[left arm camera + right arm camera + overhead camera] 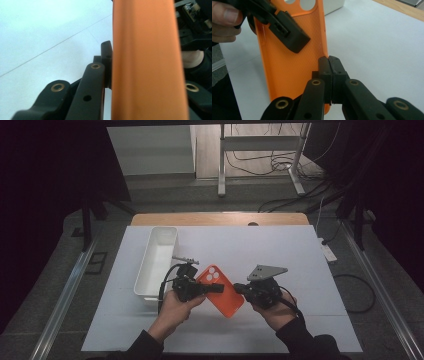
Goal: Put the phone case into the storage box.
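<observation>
While you hold the case between both grippers, the views read as follows.

High view, container: the white rectangular plastic bin (156, 261) sits on the white table sheet (280, 245) at your left, and you can see nothing inside it.
High view, case: the orange silicone phone case with three round camera holes (224, 292) is held above the sheet just right of the bin, its hole end pointing away from you and to the left.
High view, left hand: your left hand (175, 309) comes in from below, and its left gripper (214, 287) reaches right across the case.
High view, right hand: your right hand (272, 312) mirrors it, the right gripper (239, 288) pointing left at the case's right edge.

Left gripper view, grip: the orange case (147, 60) stands edge-on against your near black jaw, and the gripper (113, 62) is clamped on it; the far jaw is mostly hidden behind the case.

Right gripper view, grip: your right gripper (328, 66) has its jaws pressed together on the case's side wall (287, 67), pinching the rim.
Right gripper view, other hand: the left gripper (292, 37) bites onto the case's inner face higher up, with your fingers (224, 22) behind it.
Right gripper view, container: a corner of the white bin (334, 5) shows past the case's holes.
</observation>
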`<state>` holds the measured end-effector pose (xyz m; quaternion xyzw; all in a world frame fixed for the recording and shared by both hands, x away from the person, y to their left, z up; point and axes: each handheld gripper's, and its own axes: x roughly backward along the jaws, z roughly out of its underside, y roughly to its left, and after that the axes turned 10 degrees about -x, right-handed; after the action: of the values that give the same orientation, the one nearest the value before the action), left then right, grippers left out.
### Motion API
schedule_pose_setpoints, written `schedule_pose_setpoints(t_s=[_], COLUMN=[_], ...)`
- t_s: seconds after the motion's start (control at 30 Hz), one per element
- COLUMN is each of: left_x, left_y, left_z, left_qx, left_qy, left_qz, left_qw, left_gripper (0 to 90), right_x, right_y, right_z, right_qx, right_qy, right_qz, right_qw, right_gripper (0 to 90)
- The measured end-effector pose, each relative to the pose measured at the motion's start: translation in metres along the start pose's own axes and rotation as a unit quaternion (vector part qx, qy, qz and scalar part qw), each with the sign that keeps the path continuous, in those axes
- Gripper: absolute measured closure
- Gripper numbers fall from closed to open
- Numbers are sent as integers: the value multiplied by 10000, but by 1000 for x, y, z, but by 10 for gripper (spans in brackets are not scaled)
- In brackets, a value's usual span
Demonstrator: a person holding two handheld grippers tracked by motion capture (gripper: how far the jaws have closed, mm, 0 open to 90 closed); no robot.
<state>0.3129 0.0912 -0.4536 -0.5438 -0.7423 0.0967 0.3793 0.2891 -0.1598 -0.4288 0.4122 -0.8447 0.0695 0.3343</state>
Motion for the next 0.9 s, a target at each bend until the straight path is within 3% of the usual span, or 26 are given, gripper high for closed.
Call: schedule_pose_setpoints(t_s=[0.13, 0.27, 0.47, 0.67, 0.73, 0.77, 0.9], left_x=[-1, 1, 5, 11, 12, 12, 13], left_y=[0, -2, -2, 1, 2, 1, 1], left_z=[0, -1, -1, 0, 0, 0, 1], left_qx=[63, -33, -133, -255, -289, -331, -438], left_qy=[-28, -5, 31, 77, 101, 126, 207], left_qz=[-28, -131, -243, -243, -243, -255, -276], left_qw=[10000, 9999, 9996, 9994, 9992, 9990, 9984], left_gripper=[847, 847, 847, 846, 846, 846, 844], right_x=[-1, -1, 5, 4, 2, 2, -4], right_y=[0, -1, -6, -14, -18, -18, -23], right_z=[0, 0, -2, -1, 0, 0, 5], right_qx=[66, 22, -151, -368, -451, -451, -521], right_qy=[27, -22, -23, 116, 155, 155, 268], right_qz=[47, -30, -163, -260, -222, -222, -215], right_qw=[10000, 10000, 9998, 9989, 9986, 9986, 9980], right_gripper=[881, 814, 610, 333, 233, 233, 34])
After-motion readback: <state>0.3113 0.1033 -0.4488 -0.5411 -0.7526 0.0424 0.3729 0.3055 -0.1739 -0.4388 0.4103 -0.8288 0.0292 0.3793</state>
